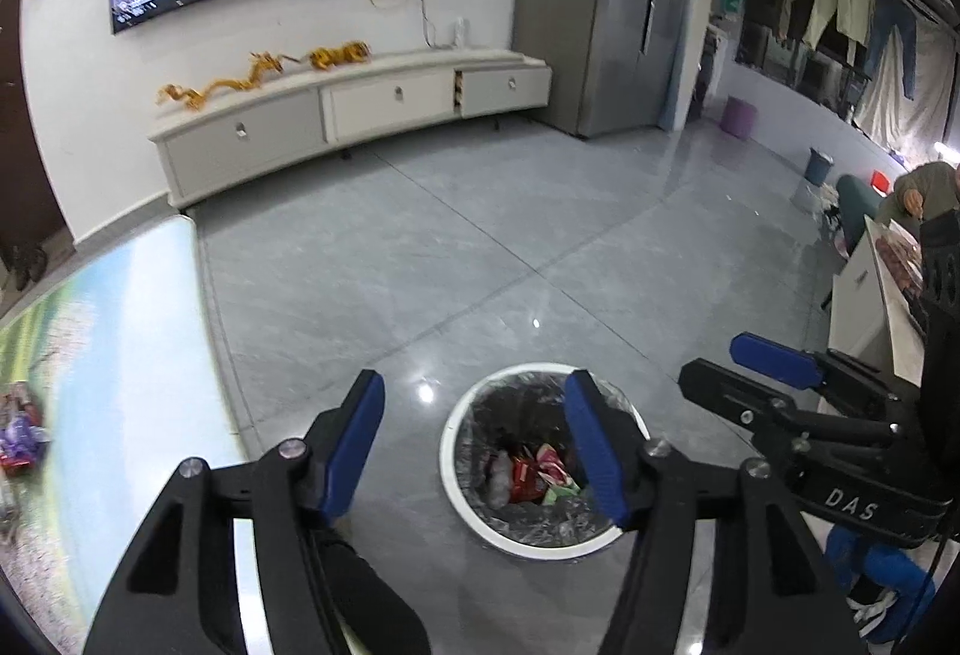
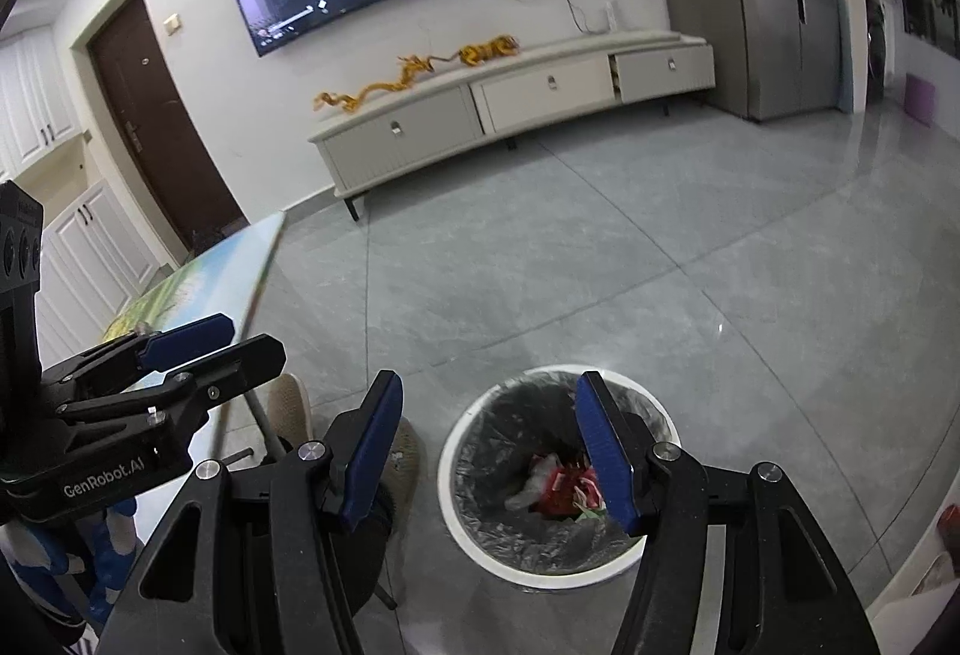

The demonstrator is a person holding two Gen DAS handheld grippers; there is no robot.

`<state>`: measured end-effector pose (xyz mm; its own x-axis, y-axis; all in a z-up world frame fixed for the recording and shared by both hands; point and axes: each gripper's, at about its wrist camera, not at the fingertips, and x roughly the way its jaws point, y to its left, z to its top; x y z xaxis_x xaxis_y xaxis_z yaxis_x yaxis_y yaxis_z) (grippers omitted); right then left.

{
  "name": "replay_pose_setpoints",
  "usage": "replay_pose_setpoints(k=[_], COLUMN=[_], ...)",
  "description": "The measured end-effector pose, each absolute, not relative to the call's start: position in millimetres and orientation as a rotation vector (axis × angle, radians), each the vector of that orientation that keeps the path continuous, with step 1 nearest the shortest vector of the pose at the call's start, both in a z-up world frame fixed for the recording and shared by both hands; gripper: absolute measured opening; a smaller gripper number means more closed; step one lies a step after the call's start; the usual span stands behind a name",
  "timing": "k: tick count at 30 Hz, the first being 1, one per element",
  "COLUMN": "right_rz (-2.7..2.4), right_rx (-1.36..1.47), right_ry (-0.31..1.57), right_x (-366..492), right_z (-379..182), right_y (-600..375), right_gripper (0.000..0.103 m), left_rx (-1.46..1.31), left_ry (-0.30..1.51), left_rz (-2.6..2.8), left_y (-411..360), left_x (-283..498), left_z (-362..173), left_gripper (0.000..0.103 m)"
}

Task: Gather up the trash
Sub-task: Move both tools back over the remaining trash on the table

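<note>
Above the bin (image 1: 474,526), both tools (image 1: 474,439) (image 2: 489,442) agape.

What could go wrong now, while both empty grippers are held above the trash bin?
1. The left gripper and the right gripper are open and close together over the bin; they may bump when turning back.
2. The table edge lies just left of the bin, so a low swing of the left gripper might hit it.
3. Wrappers remain on the table near its edge; a careless reach could push them onto the floor.
</note>
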<state>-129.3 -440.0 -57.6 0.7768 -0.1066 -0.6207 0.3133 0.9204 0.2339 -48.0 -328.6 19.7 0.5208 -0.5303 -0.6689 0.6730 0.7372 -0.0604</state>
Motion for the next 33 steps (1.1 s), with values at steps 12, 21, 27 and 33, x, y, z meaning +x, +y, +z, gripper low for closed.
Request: replay_pose_setpoints(k=[12, 21, 27, 33], right_rz=[-0.201, -0.133, -0.076, -0.020], right_rx=[0.234, 0.153, 0.086, 0.034], right_ry=[0.564, 0.539, 0.511, 0.510], right_x=[-145.0, -144.6, -144.4, -145.0], right_z=[-2.1, 25.4, 45.7, 52.9], right_y=[-382.7, -328.0, -287.2, -250.3], right_gripper=[0.060, 0.061, 0.061, 0.062], left_rx=[0.158, 0.079, 0.022, -0.020], left_ry=[0.587, 0.497, 0.444, 0.412], left_rz=[-0.651, -0.540, -0.464, -0.395], left_y=[-254.1, -177.1, -129.9, -87.4], left_x=[-73.5, -85.6, -94.0, -103.3], left_z=[67.2, 94.0, 103.7, 108.3], left_gripper=[0.061, 0.061, 0.061, 0.061])
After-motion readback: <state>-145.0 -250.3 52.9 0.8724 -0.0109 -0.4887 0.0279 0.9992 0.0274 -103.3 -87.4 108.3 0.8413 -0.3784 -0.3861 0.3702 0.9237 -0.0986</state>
